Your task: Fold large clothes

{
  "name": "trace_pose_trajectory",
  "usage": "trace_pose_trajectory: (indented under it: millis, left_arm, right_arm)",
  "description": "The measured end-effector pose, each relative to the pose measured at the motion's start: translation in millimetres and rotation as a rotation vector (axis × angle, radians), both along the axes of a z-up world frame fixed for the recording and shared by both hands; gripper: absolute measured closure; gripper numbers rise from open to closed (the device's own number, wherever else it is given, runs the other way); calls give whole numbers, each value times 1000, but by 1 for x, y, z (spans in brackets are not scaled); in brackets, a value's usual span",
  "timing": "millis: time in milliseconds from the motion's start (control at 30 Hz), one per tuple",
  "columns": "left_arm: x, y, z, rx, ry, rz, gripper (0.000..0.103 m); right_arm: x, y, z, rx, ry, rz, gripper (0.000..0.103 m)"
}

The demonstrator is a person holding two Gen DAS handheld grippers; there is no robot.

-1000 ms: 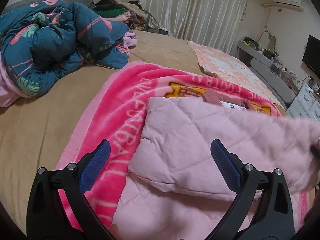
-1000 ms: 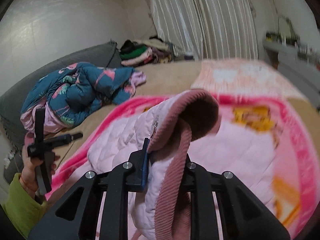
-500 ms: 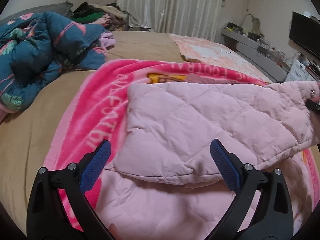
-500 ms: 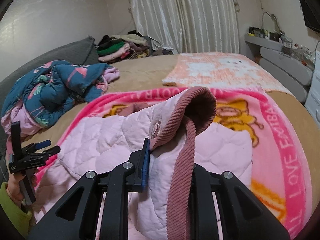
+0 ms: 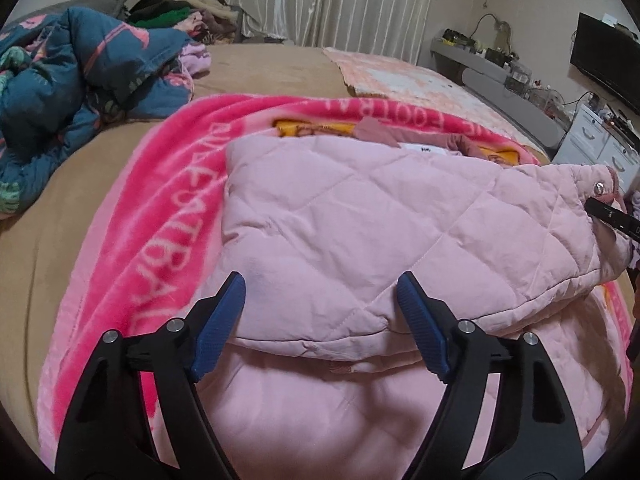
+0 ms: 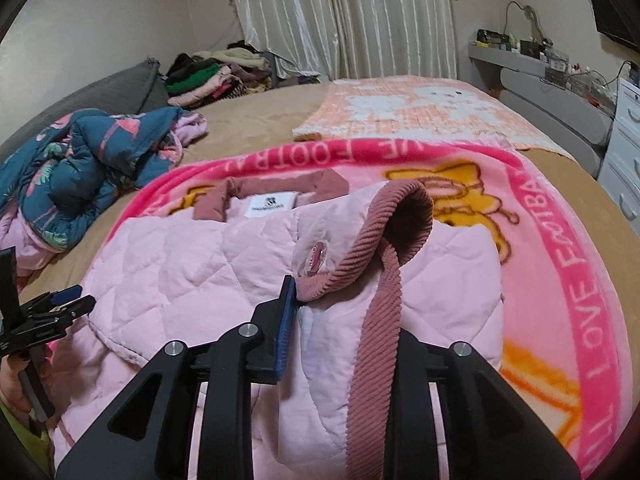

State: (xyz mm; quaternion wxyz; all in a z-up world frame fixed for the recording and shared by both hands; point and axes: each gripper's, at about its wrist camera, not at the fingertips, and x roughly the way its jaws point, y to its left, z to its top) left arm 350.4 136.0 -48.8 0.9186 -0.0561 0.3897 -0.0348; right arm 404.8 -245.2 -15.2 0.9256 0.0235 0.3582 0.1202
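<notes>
Jacket (image 5: 360, 232): pink quilted, lying on the pink blanket (image 5: 160, 208), one side folded over its middle.
L gripper (image 5: 320, 320): jaws wide, nothing held, over jacket's near edge.
R gripper (image 6: 340, 312): clamped on the jacket's ribbed cuff (image 6: 368, 240), lifted off blanket.

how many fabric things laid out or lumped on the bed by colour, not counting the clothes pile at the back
Pale pink: 1, the quilted jacket
Hot pink: 1, the lettered blanket
Peach and white: 1, the checked blanket
Dark teal floral: 1, the crumpled jacket
Total: 4
</notes>
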Motion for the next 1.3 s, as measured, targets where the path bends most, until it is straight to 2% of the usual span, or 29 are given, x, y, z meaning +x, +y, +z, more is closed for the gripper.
trace_pose_trajectory:
  millis: [33,167,267,333,467,733,867,1067,1167,1300]
  left_arm:
    - [1,-1,-3,6,10,-1,33]
    - [3,-5,-9,35,29,4,33]
    - [4,-7,-12,55,39,3,33]
    - [4,-6,-13,53,42,5,33]
    - [4,-7,-15,56,48,7,33]
    - [4,-9,-17,65,52,12,32]
    - [4,-9,-17,62,53,12,32]
    - [3,-10,-18,57,53,14,32]
    - [3,-10,-17,52,51,15,32]
    - [2,-10,-17,52,50,17,31]
  right_arm:
    - [0,-1,0,-5,2,-10,66]
    - [-1,-9,2,-17,1,-74,46]
    - [-8,-14,12,-25,-41,-114,36]
    - [-13,-14,21,-23,-77,-117,34]
    - [-17,3,28,-19,-99,-63,25]
    - [-5,80,10,-70,-42,148,23]
    - [7,99,-4,-84,7,165,23]
    - [26,105,-45,-128,134,152,22]
    - [31,102,-63,-96,135,163,19]
    - [32,102,-70,-96,120,153,18]
